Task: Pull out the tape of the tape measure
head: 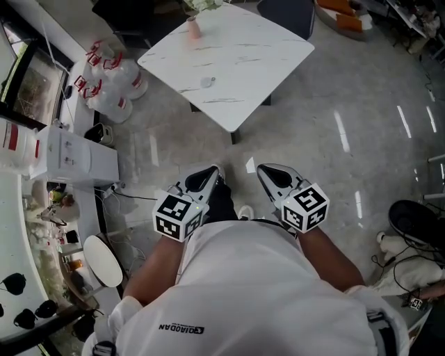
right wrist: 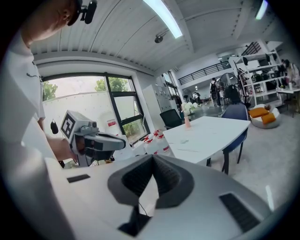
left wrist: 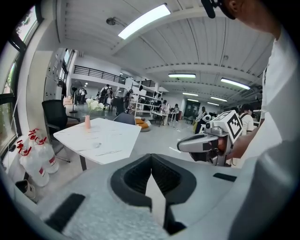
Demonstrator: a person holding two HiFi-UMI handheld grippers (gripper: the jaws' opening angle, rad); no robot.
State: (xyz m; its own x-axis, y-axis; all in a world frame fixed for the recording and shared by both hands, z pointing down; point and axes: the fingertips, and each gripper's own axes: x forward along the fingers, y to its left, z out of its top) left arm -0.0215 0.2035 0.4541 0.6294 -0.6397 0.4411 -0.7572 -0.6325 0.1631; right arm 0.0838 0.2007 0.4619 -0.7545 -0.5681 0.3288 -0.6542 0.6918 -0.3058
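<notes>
Pretty bright overall, ceiling strip lights (left wrist: 144,20) glare off the glossy floor (head: 361,132), heavy fisheye vignette on gripper views.

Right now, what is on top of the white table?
On the white table are a pink vase holding flowers and a small round thing, too small to identify. Whatever is beneath the tabletop is hidden.

White marbled table (head: 257,62); pink vase (head: 193,28) (grey floor (head: 348,167))

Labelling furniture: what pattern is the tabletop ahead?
White with thin grey marble-like veins; the table shows best in the head view.
</notes>
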